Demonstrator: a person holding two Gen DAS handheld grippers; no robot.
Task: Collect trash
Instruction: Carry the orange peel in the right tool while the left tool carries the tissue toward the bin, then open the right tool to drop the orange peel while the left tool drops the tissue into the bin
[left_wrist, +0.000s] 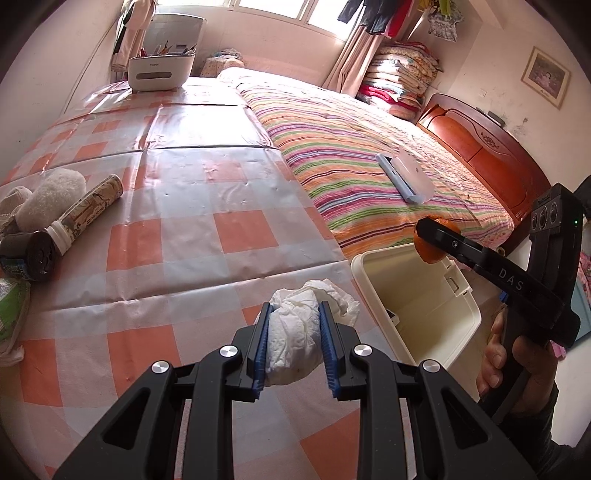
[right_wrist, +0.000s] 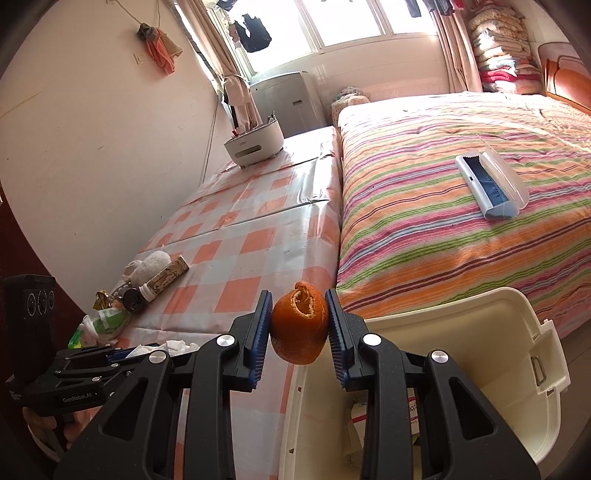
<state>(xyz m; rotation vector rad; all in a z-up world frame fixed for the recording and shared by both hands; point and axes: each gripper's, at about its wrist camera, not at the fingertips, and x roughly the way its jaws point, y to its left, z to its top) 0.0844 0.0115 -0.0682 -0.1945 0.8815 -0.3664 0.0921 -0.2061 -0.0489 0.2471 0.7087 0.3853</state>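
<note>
Holding trash in both tongs right now. The left tongs (left_wrist: 293, 341) are clamped on a tissue wad (left_wrist: 295, 332), blue pads pressed into both sides, hovering over the near edge of the tabletop (left_wrist: 192, 206). The right tongs (right_wrist: 298, 325) are squeezed onto an orange peel (right_wrist: 300, 326), nearly closed around it, and they sit above the rim of the bin (right_wrist: 480, 369). From the left camera you can see that same peel (left_wrist: 430, 245) poking out past the black finger, right over the bin's (left_wrist: 417, 295) open top, with a hand (left_wrist: 498, 358) wrapped round the handle.

The bin is cream plastic, standing in the corner between the tabletop and the bed (left_wrist: 362, 140). There's some paper at the bottom, hard to say what.

Over on the left end of the tabletop there's a little heap: a dark can (left_wrist: 31, 254) lying on its side, a patterned tube (left_wrist: 88, 214) with a white cap, a fluffy white thing (left_wrist: 50, 197) and a green packet (left_wrist: 11, 310). Further back sits a white holder (left_wrist: 160, 70) with pens in it. On the striped bed lies an open glasses case (right_wrist: 489, 186), well apart from everything.

The wad is white, crumpled and bulging out past the pads. The peel is a hollow orange shell with a ragged hole on top.
</note>
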